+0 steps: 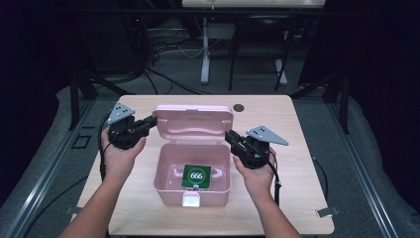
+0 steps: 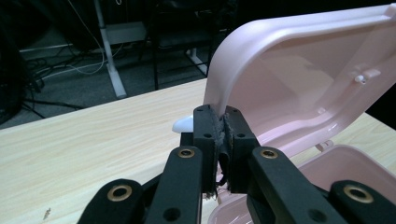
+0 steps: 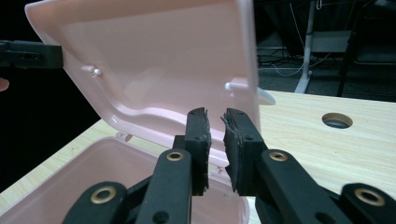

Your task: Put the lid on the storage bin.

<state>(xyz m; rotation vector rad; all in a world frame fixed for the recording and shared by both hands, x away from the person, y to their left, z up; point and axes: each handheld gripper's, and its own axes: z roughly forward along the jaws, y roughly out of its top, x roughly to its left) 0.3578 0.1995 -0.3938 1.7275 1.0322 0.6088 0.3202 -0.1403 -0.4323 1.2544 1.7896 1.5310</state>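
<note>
A pink plastic box (image 1: 167, 184) stands open in the middle of the wooden table (image 1: 297, 198). Its lid (image 1: 193, 121) is raised and leans back. A green card (image 1: 197, 176) marked 666 lies on the box floor. My left gripper (image 1: 152, 120) is at the lid's left edge; in the left gripper view its jaws (image 2: 221, 114) are pressed together at the rim of the lid (image 2: 303, 84). My right gripper (image 1: 229, 135) hovers by the box's right rear corner. In the right gripper view it (image 3: 216, 116) shows a narrow gap with nothing in it, with the lid (image 3: 163, 60) just behind.
A white latch (image 1: 191, 200) sits on the box's front wall. A round cable hole (image 1: 239, 107) is in the table behind the lid. Desk legs and cables stand on the dark floor beyond the far edge. Bare wood lies on both sides of the box.
</note>
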